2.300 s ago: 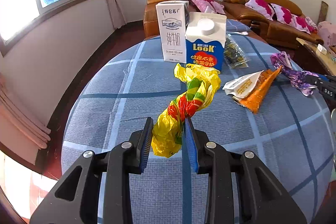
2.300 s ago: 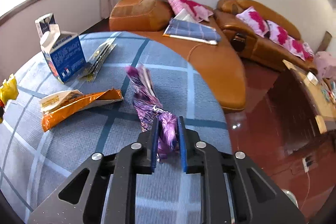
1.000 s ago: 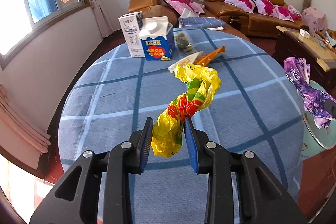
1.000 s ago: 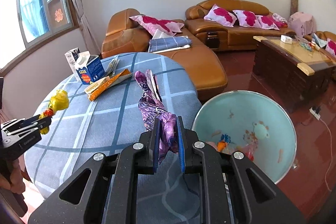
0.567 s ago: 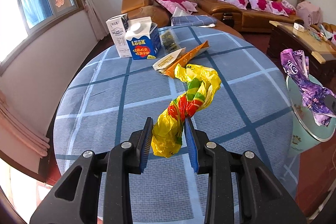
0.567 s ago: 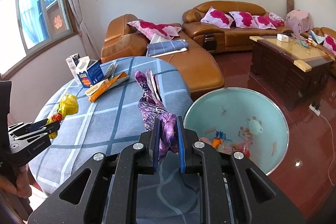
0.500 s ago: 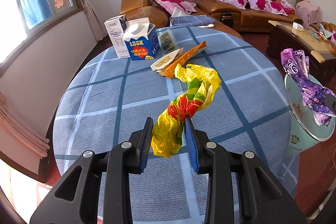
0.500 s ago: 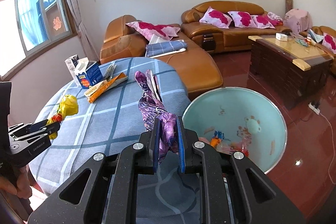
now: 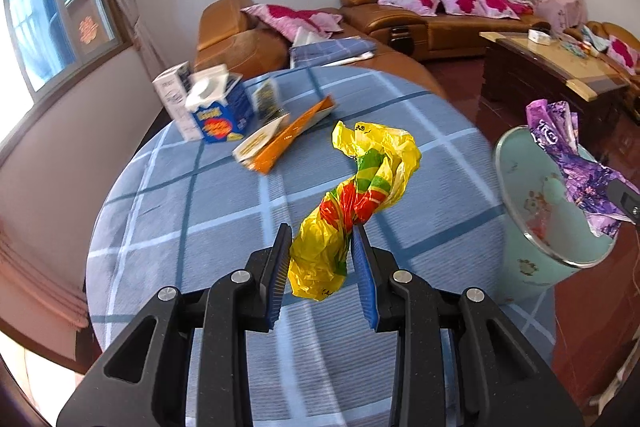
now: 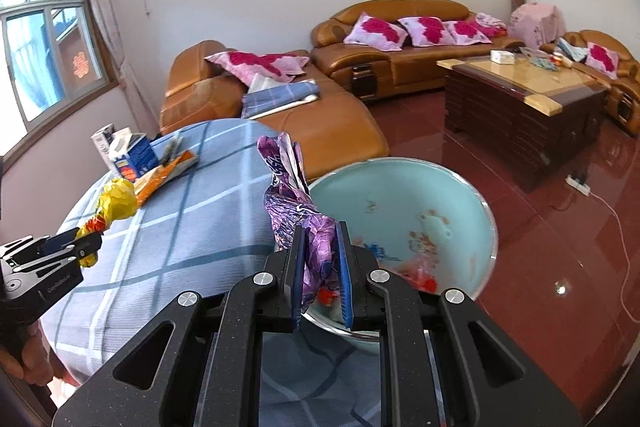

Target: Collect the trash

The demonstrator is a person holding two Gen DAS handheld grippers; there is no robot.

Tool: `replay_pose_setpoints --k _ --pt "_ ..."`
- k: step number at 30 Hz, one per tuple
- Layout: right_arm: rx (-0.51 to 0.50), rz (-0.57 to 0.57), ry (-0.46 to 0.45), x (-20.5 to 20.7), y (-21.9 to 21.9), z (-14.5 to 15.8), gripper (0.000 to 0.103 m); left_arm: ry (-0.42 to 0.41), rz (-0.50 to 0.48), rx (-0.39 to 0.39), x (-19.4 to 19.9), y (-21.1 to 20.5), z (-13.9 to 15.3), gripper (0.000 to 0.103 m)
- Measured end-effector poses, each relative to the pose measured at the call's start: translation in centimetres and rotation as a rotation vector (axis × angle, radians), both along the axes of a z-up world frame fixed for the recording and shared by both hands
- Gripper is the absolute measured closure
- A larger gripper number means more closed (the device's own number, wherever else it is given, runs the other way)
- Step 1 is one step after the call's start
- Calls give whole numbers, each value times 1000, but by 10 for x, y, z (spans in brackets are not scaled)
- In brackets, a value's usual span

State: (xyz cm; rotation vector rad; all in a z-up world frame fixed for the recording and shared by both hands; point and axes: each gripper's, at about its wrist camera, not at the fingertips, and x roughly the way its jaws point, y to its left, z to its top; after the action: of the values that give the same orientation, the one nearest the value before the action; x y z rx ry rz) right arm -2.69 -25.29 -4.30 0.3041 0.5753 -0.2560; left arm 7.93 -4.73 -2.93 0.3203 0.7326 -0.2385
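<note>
Trash in both grippers: purple wrapper (image 10: 308, 227) clamped in the right gripper (image 10: 320, 267) over the teal bin (image 10: 460, 211), yellow bag (image 9: 352, 203) pinched by the left gripper (image 9: 322, 275) above the desk (image 9: 180, 195), where cartons (image 9: 216, 107) stand.

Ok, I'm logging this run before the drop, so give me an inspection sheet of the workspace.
Surface: round table, blue checked cloth.
Job's things: yellow bag in left gripper; purple wrapper in right gripper; teal bin beside the table, some trash inside.
Clutter: two cartons, orange wrapper, small packet.
Grippers: both jaws shut on trash, held off the table.
Cables: power strip with white cord on the floor.
Surroundings: brown sofas, coffee table, window.
</note>
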Motion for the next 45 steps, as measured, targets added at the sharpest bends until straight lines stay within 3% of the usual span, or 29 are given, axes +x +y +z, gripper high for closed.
replay_pose_setpoints --k 14,23,33,40,45 --pt "19 -133 16 -12 -44 -12 87 -5 -126 13 -5 -71 -1 72" --pt "-19 -202 63 -9 -58 -28 87 19 -177 17 0 -109 -8 72" --pt "-34 -217 108 8 -65 -46 87 39 -228 40 1 -145 -22 72" --pt "16 -219 95 11 -73 -52 76 49 -231 61 4 -158 -27 72" --pt "35 -249 76 3 -81 -49 76 61 -238 73 4 -166 -33 72"
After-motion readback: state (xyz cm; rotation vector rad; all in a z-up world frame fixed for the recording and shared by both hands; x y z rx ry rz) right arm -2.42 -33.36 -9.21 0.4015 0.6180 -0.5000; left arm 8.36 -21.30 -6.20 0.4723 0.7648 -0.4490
